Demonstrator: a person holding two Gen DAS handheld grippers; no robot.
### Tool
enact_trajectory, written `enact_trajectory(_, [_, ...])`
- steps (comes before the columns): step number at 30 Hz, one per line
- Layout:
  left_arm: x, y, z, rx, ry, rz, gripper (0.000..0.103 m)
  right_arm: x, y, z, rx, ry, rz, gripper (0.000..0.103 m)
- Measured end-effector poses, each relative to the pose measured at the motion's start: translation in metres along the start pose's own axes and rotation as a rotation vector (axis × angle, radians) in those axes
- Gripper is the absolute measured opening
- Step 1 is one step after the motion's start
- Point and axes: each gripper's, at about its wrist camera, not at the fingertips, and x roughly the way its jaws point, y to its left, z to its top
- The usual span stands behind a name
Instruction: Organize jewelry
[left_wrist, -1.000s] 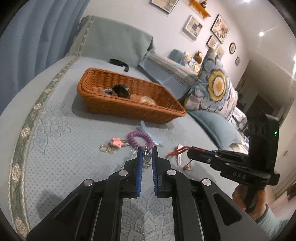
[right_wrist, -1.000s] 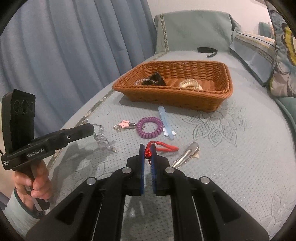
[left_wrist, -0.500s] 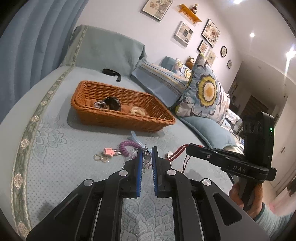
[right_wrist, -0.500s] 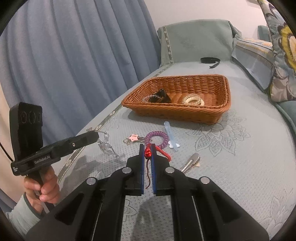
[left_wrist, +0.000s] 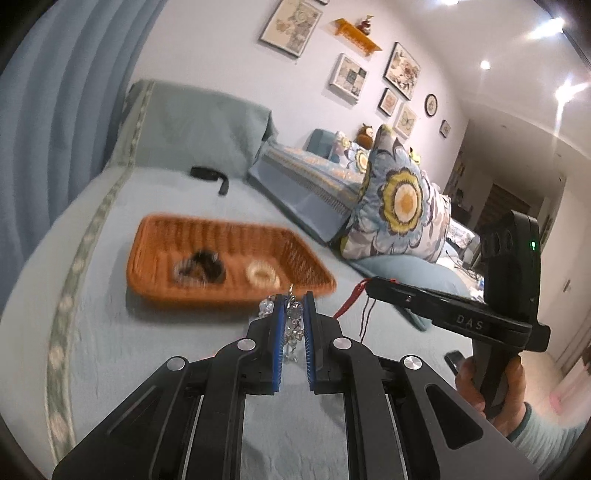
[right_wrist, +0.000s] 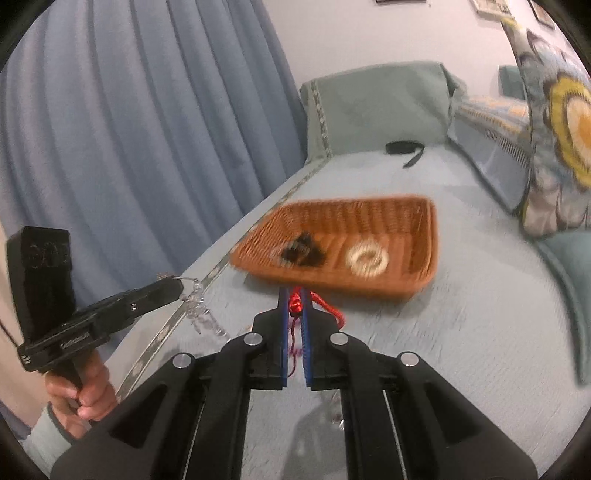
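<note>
My left gripper (left_wrist: 293, 301) is shut on a clear crystal bead piece (left_wrist: 291, 321) and holds it above the bed, just short of the wicker basket (left_wrist: 155, 284). My right gripper (right_wrist: 294, 295) is shut on a red cord bracelet (right_wrist: 295, 304), whose loop (right_wrist: 328, 308) hangs out to the right, near the basket's (right_wrist: 413, 284) front rim. The basket holds a dark hair piece (right_wrist: 301, 251) and a pale coiled ring (right_wrist: 367, 258). Each gripper shows in the other's view: the right one (left_wrist: 373, 286) and the left one (right_wrist: 177, 286).
A black strap (left_wrist: 210, 175) lies on the blue-green bedspread beyond the basket. Flowered pillows (left_wrist: 402, 206) are stacked at the right. A blue curtain (right_wrist: 129, 129) hangs along the left side of the bed.
Both grippers have lifted with their pieces and moved toward the basket, which now looks nearer. The loose items on the bedspread have dropped out of sight below the grippers.
</note>
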Motion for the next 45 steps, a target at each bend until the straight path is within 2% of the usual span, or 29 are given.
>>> enact_trajectory(6, [0.043,0.005,0.048,0.055,0.009,0.010,0.008,0.036,-0.013,0.053,-0.002,0.028,-0.089,0.005])
enact_trajectory(11, [0.083,0.014,0.069,0.048,0.017,0.025,0.008,0.082,-0.028,0.069,-0.003,0.080,-0.126,0.005])
enact_trajectory(14, [0.111,0.021,0.071,0.040,0.043,0.052,0.008,0.110,-0.040,0.068,0.008,0.126,-0.176,0.005])
enact_trajectory(18, [0.137,0.037,0.064,-0.003,0.075,0.057,0.008,0.138,-0.058,0.061,0.052,0.180,-0.176,0.005])
enact_trajectory(27, [0.170,0.049,0.044,-0.025,0.130,0.072,0.008,0.162,-0.071,0.047,0.064,0.227,-0.194,0.005])
enact_trajectory(29, [0.171,0.051,0.042,-0.027,0.128,0.087,0.009,0.165,-0.072,0.044,0.064,0.243,-0.195,0.005])
enact_trajectory(30, [0.171,0.051,0.042,-0.026,0.129,0.093,0.017,0.166,-0.072,0.044,0.063,0.250,-0.196,0.005])
enact_trajectory(31, [0.169,0.051,0.042,-0.026,0.133,0.100,0.035,0.167,-0.072,0.044,0.061,0.266,-0.201,0.006])
enact_trajectory(33, [0.162,0.049,0.043,-0.016,0.128,0.112,0.049,0.166,-0.072,0.043,0.061,0.281,-0.204,0.014])
enact_trajectory(35, [0.154,0.047,0.043,-0.001,0.137,0.107,0.049,0.160,-0.074,0.043,0.069,0.275,-0.199,0.040])
enact_trajectory(37, [0.143,0.046,0.041,0.012,0.148,0.124,0.049,0.147,-0.071,0.043,0.073,0.257,-0.200,0.050])
enact_trajectory(42, [0.103,0.052,0.033,-0.023,0.139,0.122,0.049,0.114,-0.062,0.036,0.090,0.241,-0.156,0.050])
enact_trajectory(45, [0.078,0.052,0.027,-0.052,0.119,0.112,0.049,0.090,-0.050,0.027,0.070,0.216,-0.165,0.050])
